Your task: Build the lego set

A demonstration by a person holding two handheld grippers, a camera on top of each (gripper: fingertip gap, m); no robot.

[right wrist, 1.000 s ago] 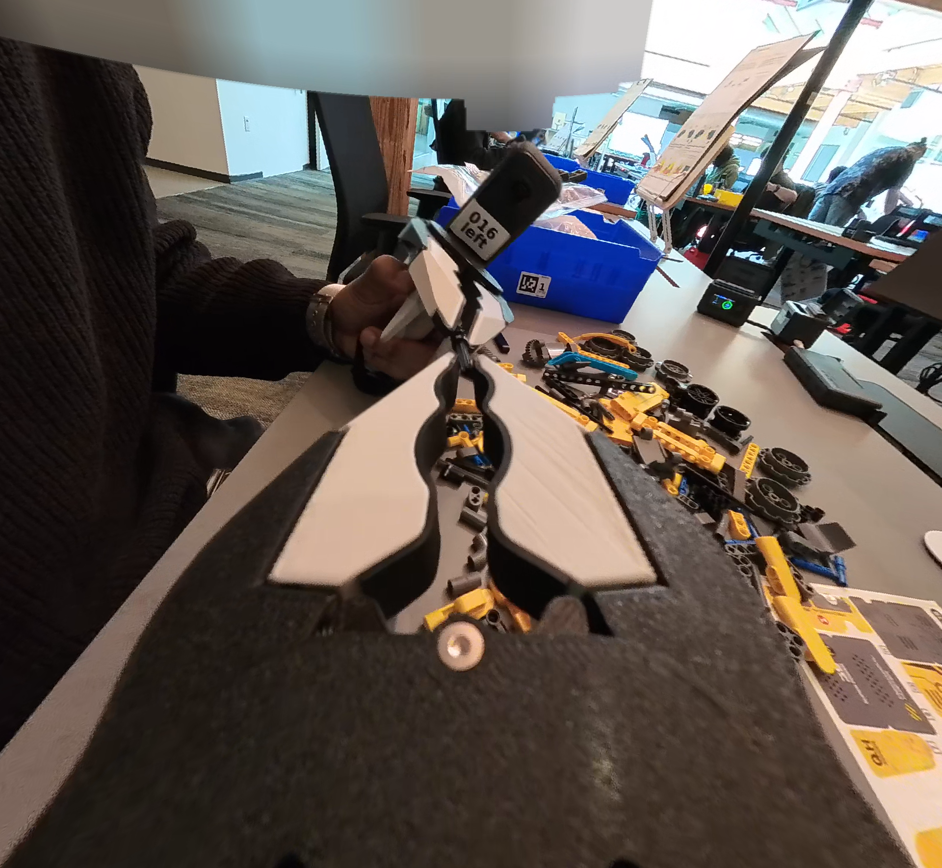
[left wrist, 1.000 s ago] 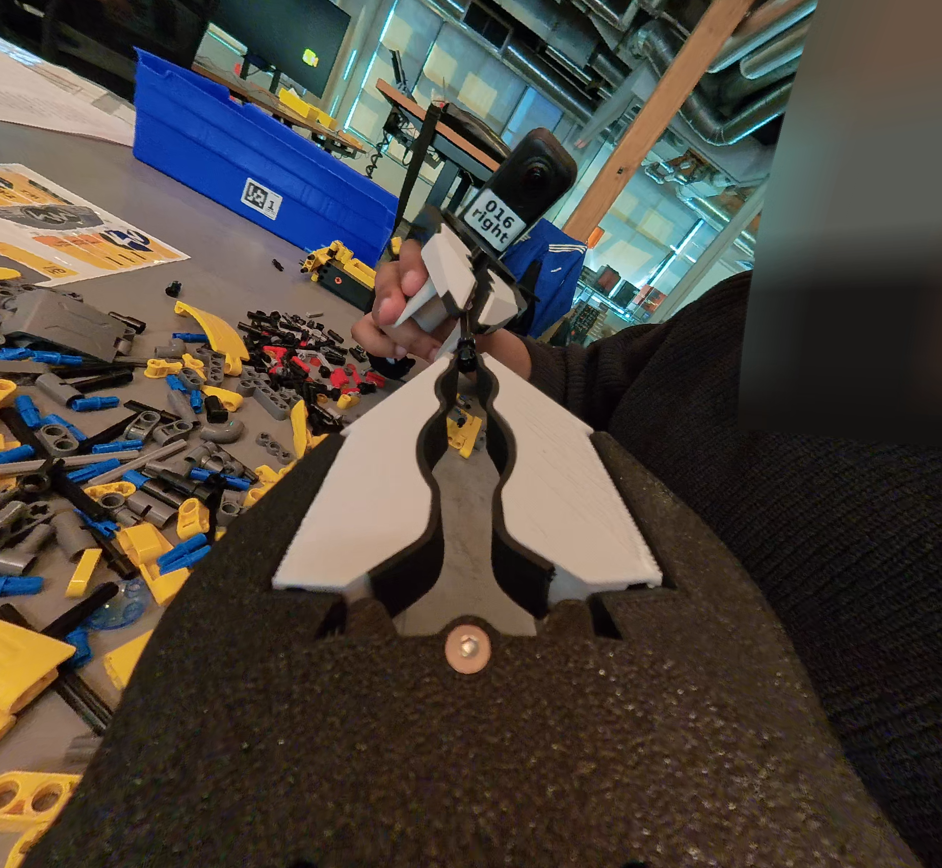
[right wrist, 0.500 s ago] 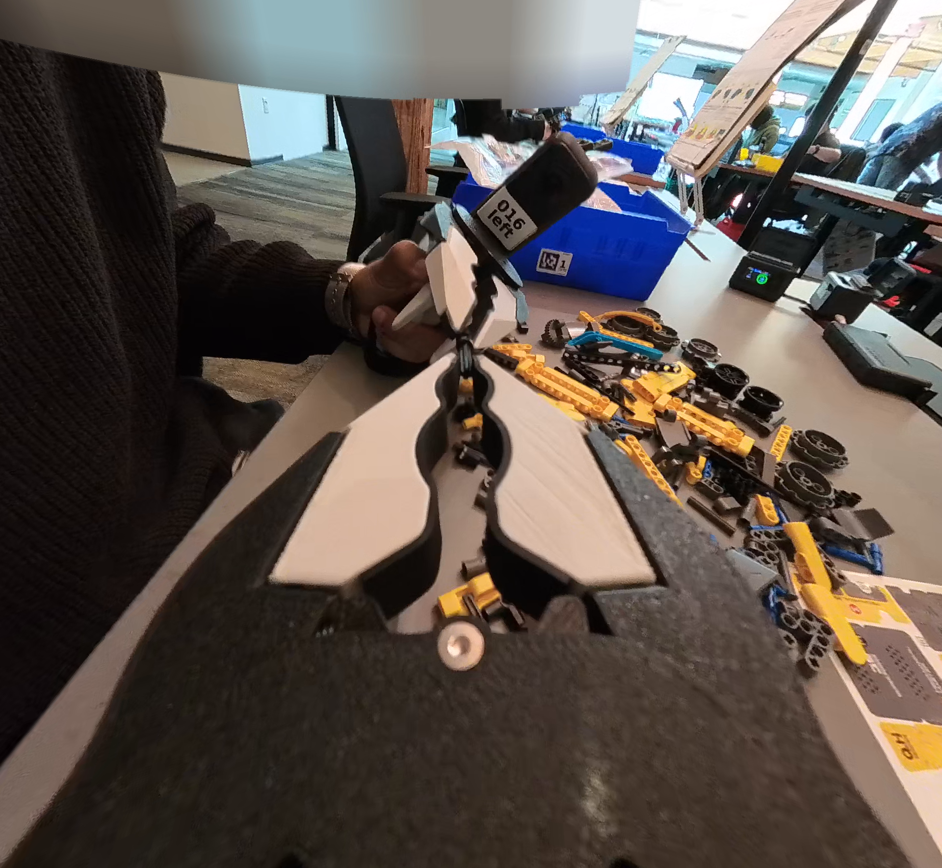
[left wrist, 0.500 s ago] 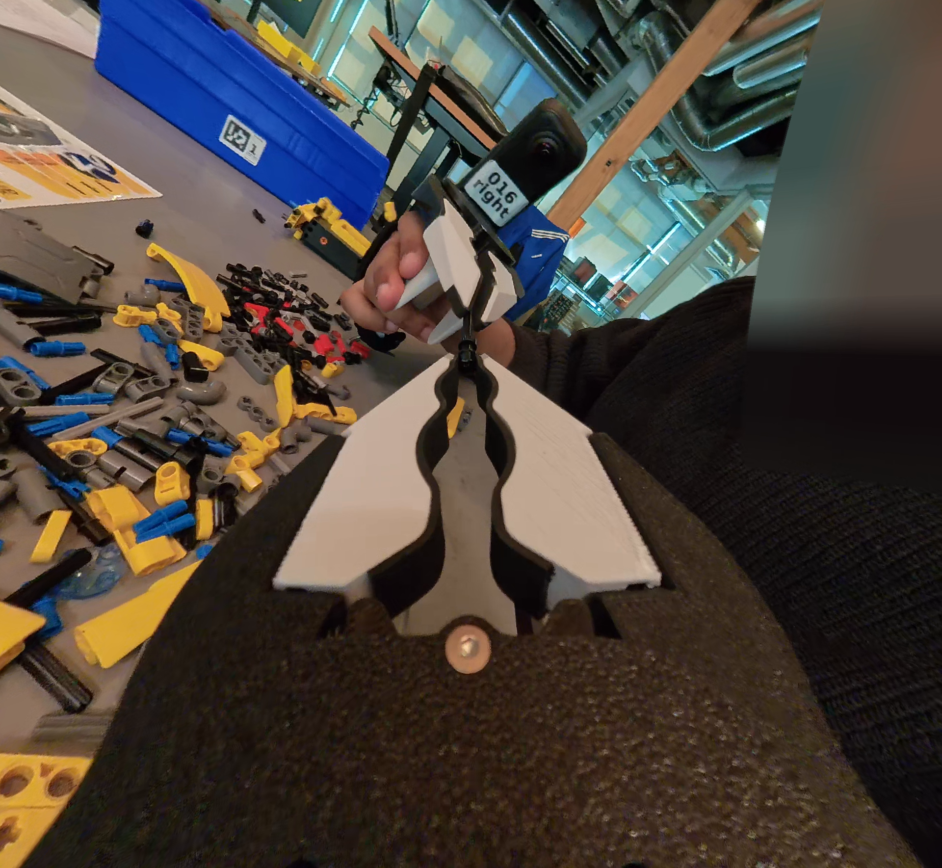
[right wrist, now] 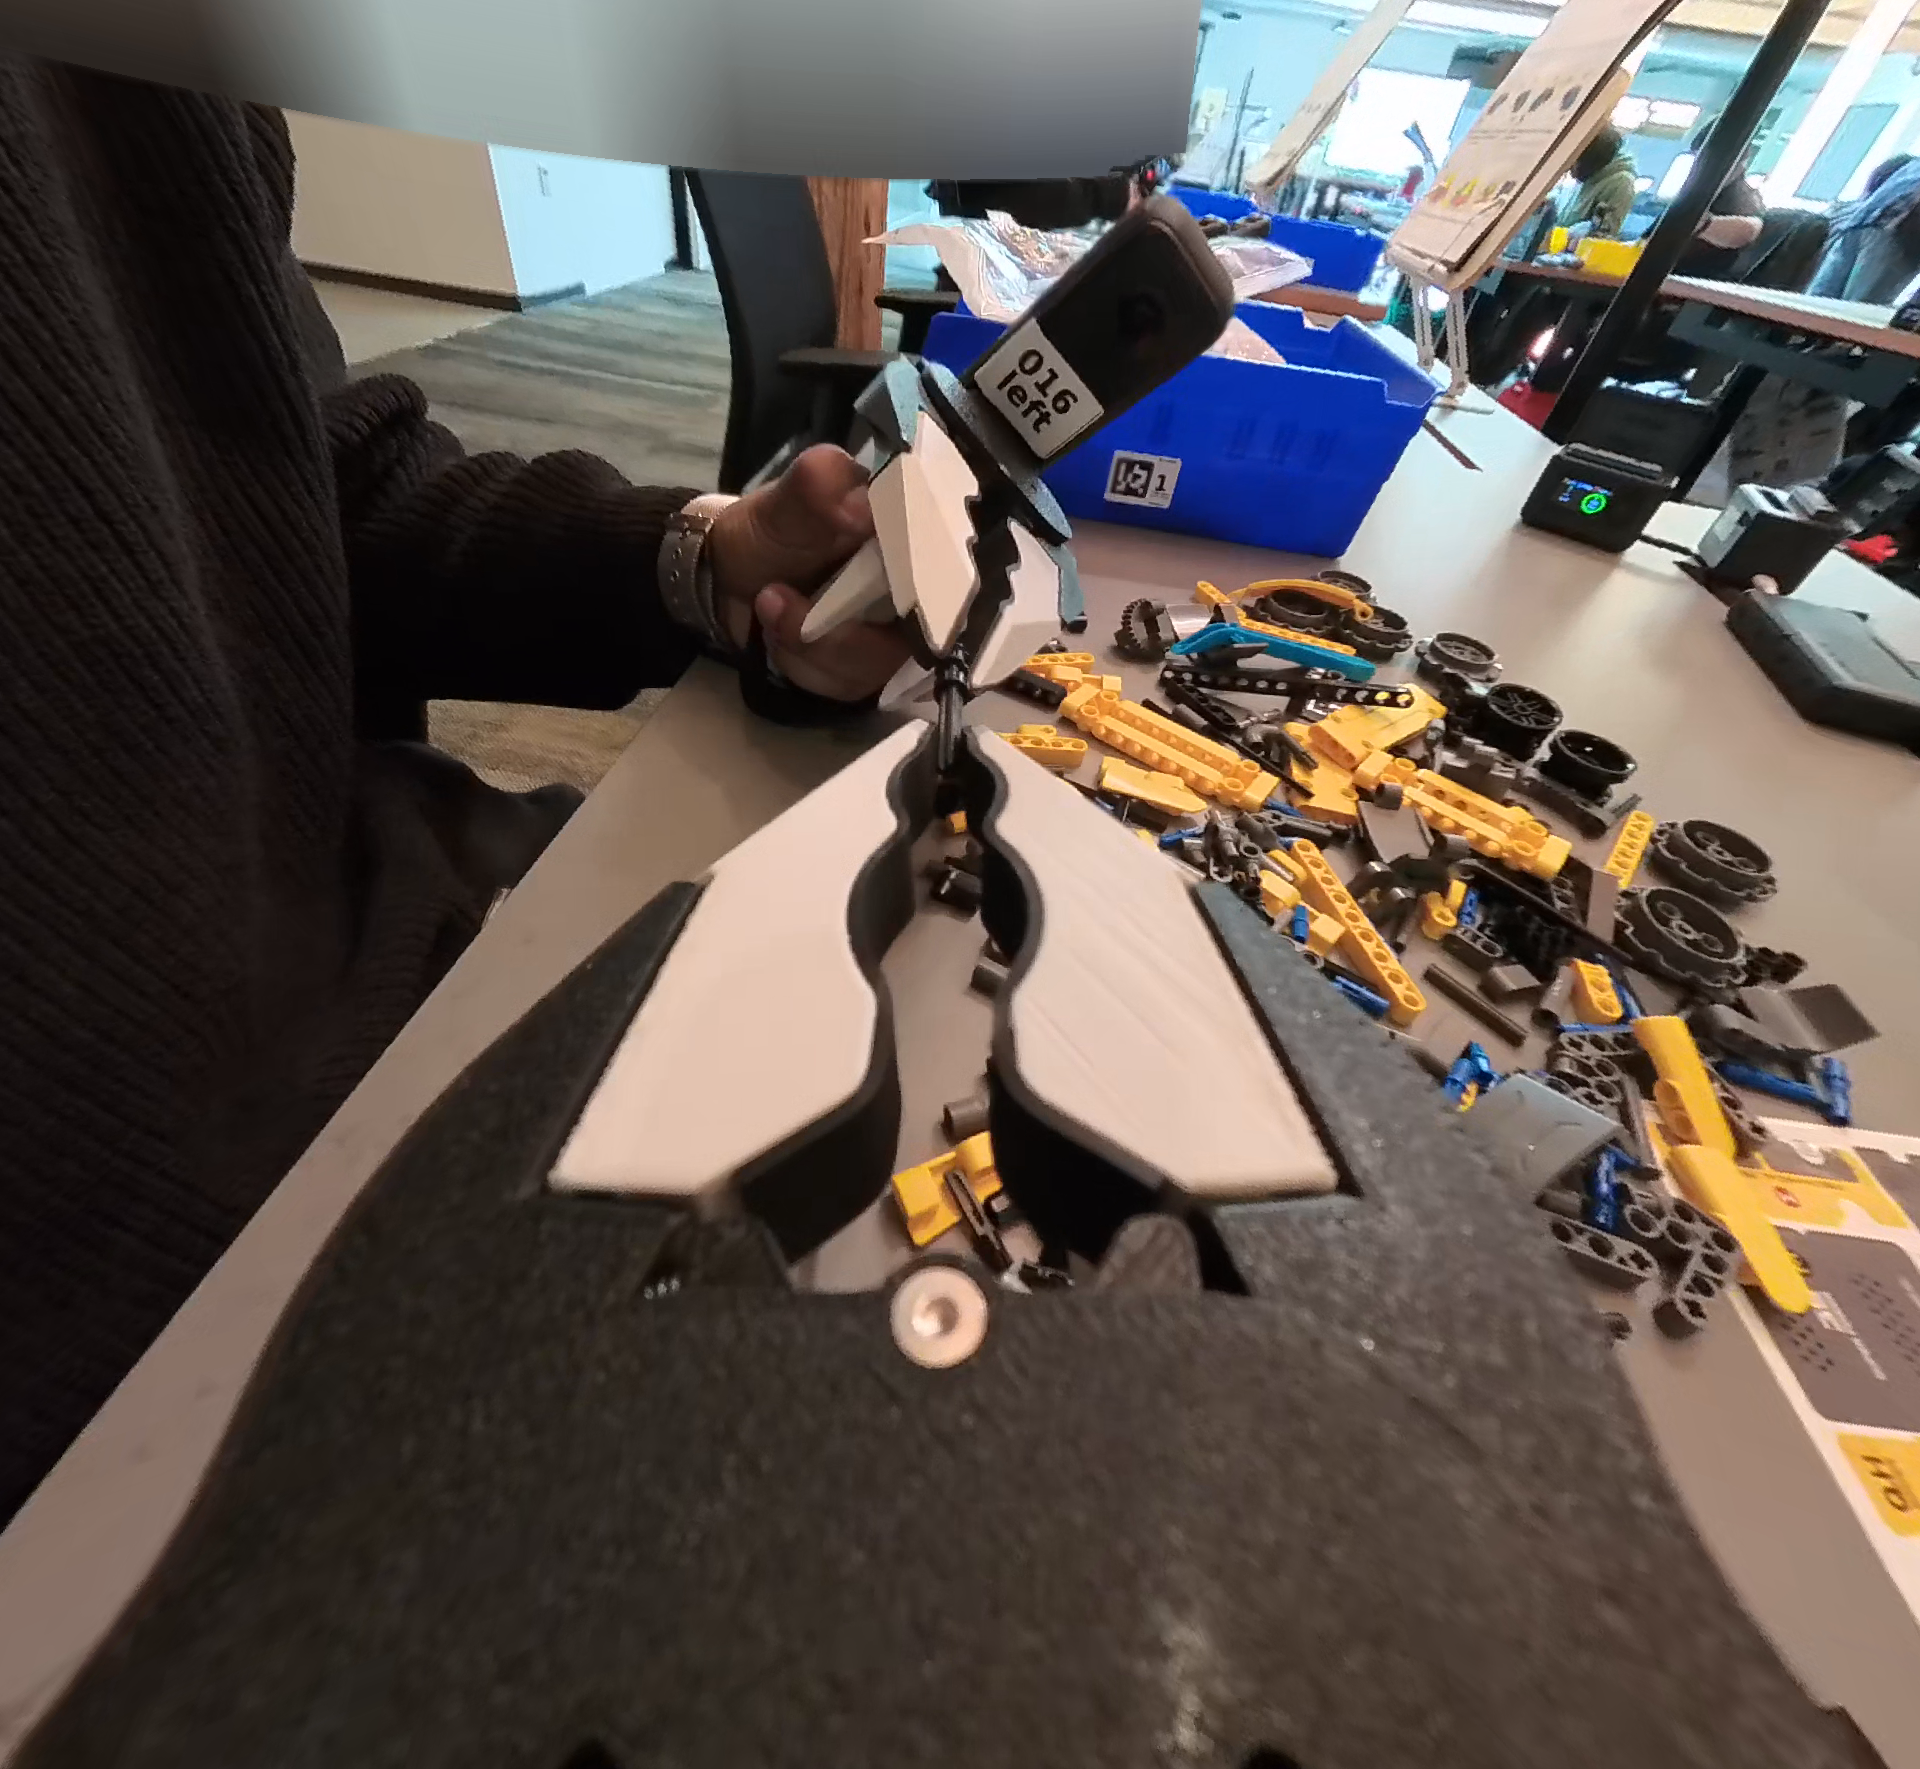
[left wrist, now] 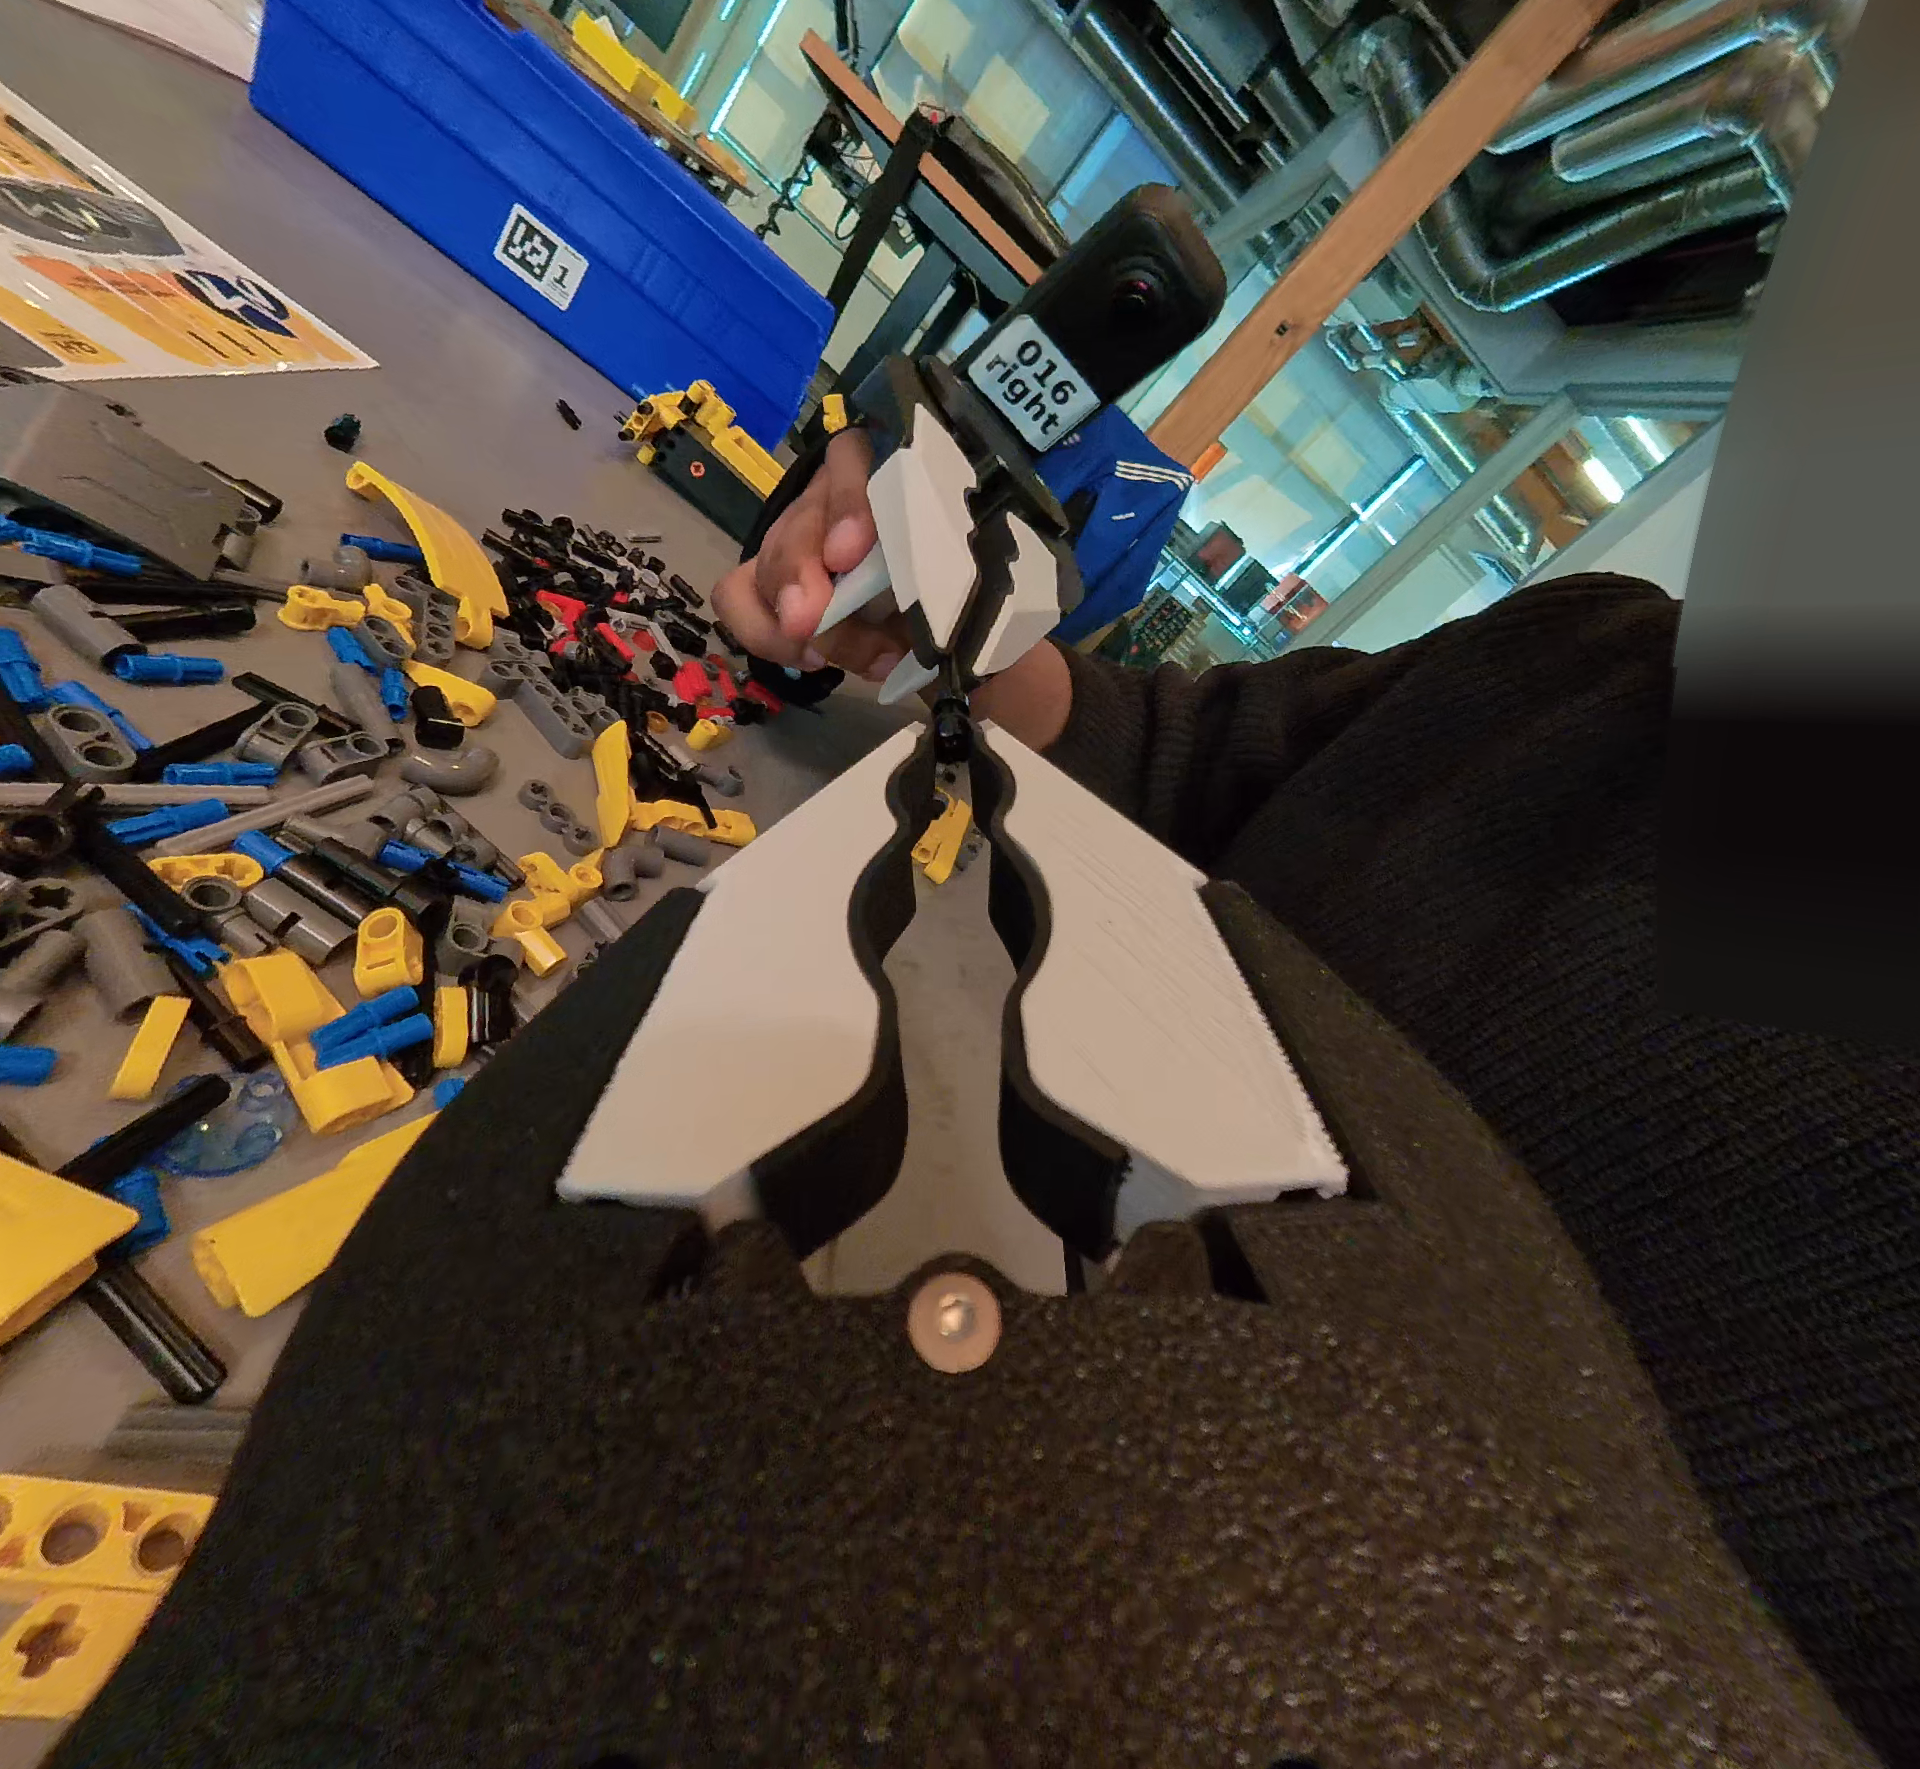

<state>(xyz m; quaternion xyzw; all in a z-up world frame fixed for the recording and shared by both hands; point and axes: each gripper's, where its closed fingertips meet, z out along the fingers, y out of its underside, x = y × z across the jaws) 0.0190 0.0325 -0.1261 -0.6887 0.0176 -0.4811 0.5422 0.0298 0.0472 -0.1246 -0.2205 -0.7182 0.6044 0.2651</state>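
Pin, small and black, sits pinched between the tips of both grippers, raised above the table.

Left wrist view: left gripper has its tips drawn together on the near end of the pin. Right gripper faces it tip to tip, clamped on the far end, held in a hand. Loose yellow, blue, grey and black parts lie spread on the table to the left. A blue bin stands beyond them; a printed sheet lies near it.

Right wrist view: right gripper is closed on the pin. Left gripper meets it from above, held in a hand with a watch at the wrist. Yellow beams and black wheels lie on the table to the right, another blue bin behind.
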